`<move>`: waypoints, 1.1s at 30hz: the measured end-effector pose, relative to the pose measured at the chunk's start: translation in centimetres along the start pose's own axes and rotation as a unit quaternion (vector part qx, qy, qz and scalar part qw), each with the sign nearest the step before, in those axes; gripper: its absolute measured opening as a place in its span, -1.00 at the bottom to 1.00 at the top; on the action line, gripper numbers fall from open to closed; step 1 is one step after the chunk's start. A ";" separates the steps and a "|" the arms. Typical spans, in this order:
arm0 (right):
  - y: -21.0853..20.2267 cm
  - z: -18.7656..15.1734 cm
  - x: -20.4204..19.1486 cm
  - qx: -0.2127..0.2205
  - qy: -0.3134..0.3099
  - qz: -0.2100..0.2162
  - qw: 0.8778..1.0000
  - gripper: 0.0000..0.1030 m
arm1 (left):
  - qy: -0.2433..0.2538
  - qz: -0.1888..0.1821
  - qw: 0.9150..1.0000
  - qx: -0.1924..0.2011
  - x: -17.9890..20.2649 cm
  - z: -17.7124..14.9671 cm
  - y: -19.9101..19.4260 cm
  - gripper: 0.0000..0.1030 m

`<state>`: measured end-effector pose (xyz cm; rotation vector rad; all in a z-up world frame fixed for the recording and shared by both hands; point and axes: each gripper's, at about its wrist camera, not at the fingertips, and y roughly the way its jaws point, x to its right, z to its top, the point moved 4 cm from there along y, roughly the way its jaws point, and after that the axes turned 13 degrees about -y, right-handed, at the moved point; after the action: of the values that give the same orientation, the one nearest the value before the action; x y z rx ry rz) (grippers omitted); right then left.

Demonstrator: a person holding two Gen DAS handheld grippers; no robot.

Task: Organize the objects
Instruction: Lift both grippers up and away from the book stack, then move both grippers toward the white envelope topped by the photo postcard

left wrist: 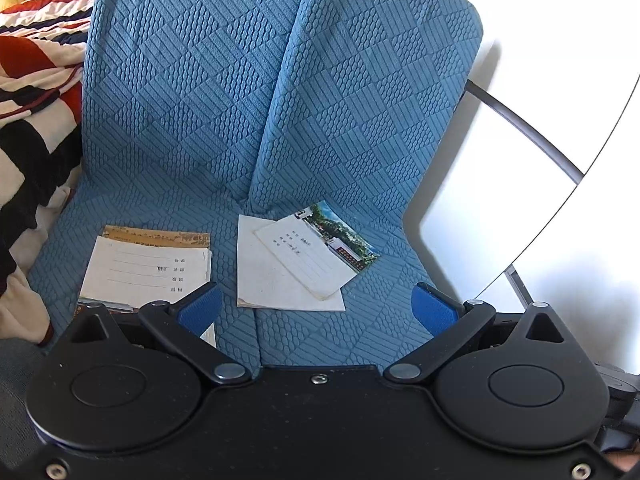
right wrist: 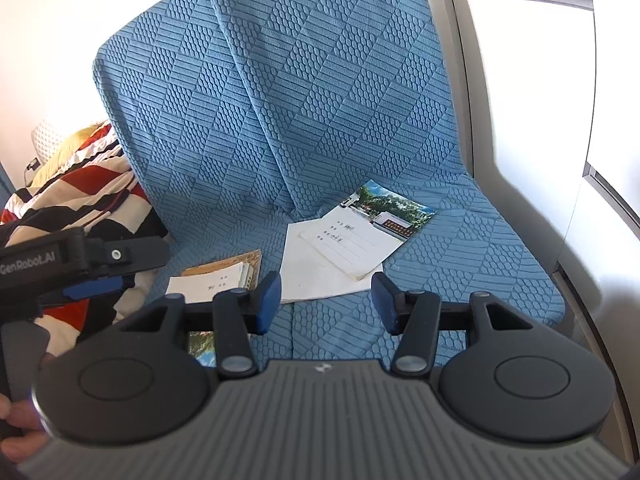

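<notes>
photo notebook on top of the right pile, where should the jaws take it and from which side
Take the photo notebook by its near corner, which overhangs the white booklet under it and lifts slightly off it. Come from the front of the blue seat, low and almost flat, with one jaw sliding under the corner. It lies flat and thin, so a grip from above would likely find no edge.

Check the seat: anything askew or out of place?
Yes. The notebook with the photo cover lies crooked across a plain white booklet, corners hanging past its edges. The other pile of notebooks sits apart to the left, also unevenly stacked. No damage visible.
</notes>
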<state>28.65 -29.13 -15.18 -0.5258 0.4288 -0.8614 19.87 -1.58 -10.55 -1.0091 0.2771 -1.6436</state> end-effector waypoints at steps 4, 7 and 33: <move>-0.9 0.2 -0.1 0.005 0.003 -0.001 1.000 0.20 | 0.004 -0.005 1.000 0.002 0.4 0.2 -0.8 0.98; -1.3 0.4 -0.2 0.007 0.002 0.000 1.000 0.21 | 0.005 -0.012 1.000 0.003 0.7 0.3 -1.5 0.98; 4.1 2.1 -2.8 -0.035 0.003 -0.011 0.999 0.72 | 0.035 -0.051 0.998 -0.003 -2.5 3.2 2.3 0.99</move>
<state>30.63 -24.18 -15.54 -0.5937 0.4604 -0.8718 23.78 0.84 -11.24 -0.9844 0.2809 -1.7740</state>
